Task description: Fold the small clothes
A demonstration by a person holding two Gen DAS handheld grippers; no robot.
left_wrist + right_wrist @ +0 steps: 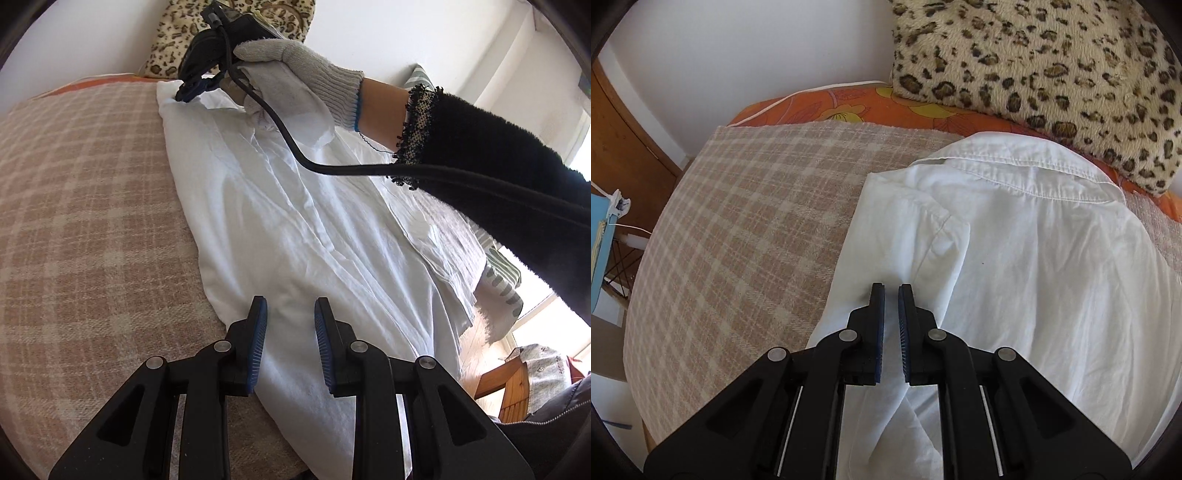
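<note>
1. White collared shirt [1015,236] lies on plaid blanket [746,221], collar toward leopard-print pillow [1052,74].
2. Right gripper [891,291]: jaws nearly closed, nothing visibly pinched, over folded sleeve.
3. Left gripper [290,314]: jaws narrowly apart, empty, above shirt's near end.

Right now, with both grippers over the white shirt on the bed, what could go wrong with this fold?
The right gripper sits nearly shut over a bunched sleeve fold, so it may drag wrinkles in. The black cable hangs just above the white shirt and could snag it. The shirt's right edge lies near the bed's edge and might slip.
</note>
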